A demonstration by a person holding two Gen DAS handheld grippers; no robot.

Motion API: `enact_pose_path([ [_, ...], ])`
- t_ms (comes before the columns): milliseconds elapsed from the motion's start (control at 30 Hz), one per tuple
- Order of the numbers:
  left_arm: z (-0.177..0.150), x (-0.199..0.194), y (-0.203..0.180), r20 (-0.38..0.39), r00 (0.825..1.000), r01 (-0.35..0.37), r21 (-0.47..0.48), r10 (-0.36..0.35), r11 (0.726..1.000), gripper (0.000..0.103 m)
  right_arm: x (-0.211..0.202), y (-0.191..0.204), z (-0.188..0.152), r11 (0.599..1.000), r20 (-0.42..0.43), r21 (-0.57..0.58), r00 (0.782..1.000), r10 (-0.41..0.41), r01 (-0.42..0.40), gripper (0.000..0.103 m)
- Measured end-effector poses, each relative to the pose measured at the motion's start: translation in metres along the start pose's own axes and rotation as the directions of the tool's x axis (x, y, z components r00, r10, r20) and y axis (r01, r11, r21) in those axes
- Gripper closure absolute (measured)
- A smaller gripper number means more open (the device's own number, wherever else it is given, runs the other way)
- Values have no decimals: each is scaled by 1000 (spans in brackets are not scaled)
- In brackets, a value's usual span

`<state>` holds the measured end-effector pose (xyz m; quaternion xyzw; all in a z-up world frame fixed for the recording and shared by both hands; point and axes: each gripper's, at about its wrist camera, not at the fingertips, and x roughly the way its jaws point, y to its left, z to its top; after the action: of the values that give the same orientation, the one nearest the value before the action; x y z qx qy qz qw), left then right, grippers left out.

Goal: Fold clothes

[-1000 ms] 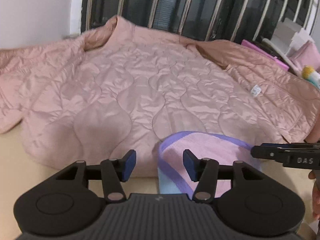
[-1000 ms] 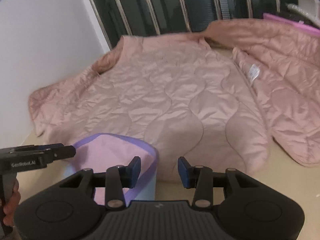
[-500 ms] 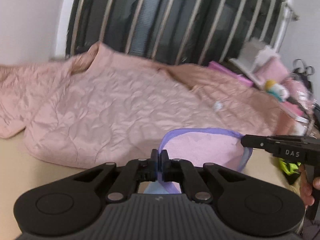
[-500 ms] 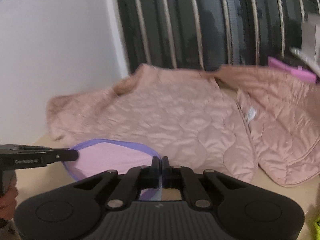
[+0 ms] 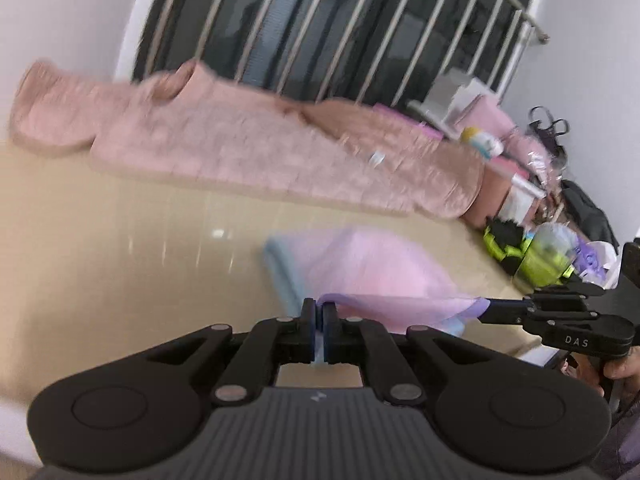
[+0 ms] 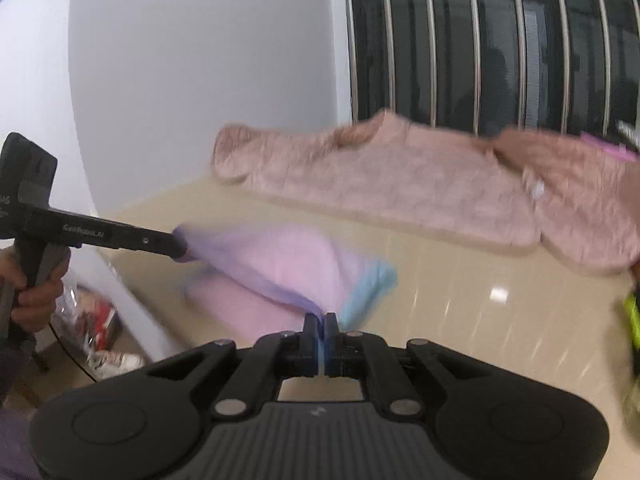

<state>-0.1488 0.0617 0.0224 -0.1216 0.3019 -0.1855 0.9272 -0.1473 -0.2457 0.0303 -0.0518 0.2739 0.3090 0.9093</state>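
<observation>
Both grippers — left gripper [image 5: 319, 312] and right gripper [image 6: 319, 322] — clench the pink towel's [image 5: 372, 268] purple-trimmed edge above the beige tabletop [image 5: 140, 248].

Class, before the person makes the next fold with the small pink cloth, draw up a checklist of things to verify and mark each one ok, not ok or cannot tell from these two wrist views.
1. Left gripper shut on the pink cloth's purple edge: ok.
2. Right gripper shut on the same edge: ok.
3. Edge between the two grippers pulled straight: ok in the left wrist view.
4. Cloth clear of the pink quilted jacket: ok, bare tabletop lies between them.
5. Lower layers with the blue edge lying flat: cannot tell, the views are blurred.
6. Open tabletop ahead for laying the cloth down: ok.
</observation>
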Motion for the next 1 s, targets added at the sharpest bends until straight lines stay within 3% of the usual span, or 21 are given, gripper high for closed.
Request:
enact_pose_path([
  [67,-11,-4,4,-7,1000,12,18,-11,1000,95,2,0,-13,1000,-36,-1,999,10,-10,100],
  [200,-14,-33,7,96,991,90,71,-97,993,51,-12,-2,-19,1000,-11,7,1000,-7,7,86],
  [300,-7,-40,3,139,982,114,93,-126,989,50,-21,-5,-8,999,62,31,998,-10,9,70],
  [433,-8,-9,-19,57,991,105,196,-118,975,53,-7,2,3,999,97,29,995,26,-29,69],
  [567,-24,8,-43,24,997,61,327,-73,943,57,14,27,-4,992,87,-91,992,93,-85,69],
  [733,-34,10,-54,-26,998,57,380,-51,923,56,30,44,-15,974,23,-219,998,-55,59,71],
  [867,-24,3,-40,-29,999,46,330,-39,943,56,19,38,-14,976,37,-193,995,-91,96,70],
  [900,-18,0,-34,-10,998,57,304,-56,951,51,16,35,-11,978,52,-180,994,-94,102,67],
  [933,-11,-1,-29,12,998,59,265,-65,962,41,12,32,-7,980,67,-165,993,-98,108,59],
  [967,-4,3,-26,15,999,40,227,-44,973,37,11,26,-4,986,82,-134,993,-89,100,52],
  [1000,2,8,-24,18,1000,20,189,-23,982,34,11,20,0,991,97,-102,992,-81,91,34],
])
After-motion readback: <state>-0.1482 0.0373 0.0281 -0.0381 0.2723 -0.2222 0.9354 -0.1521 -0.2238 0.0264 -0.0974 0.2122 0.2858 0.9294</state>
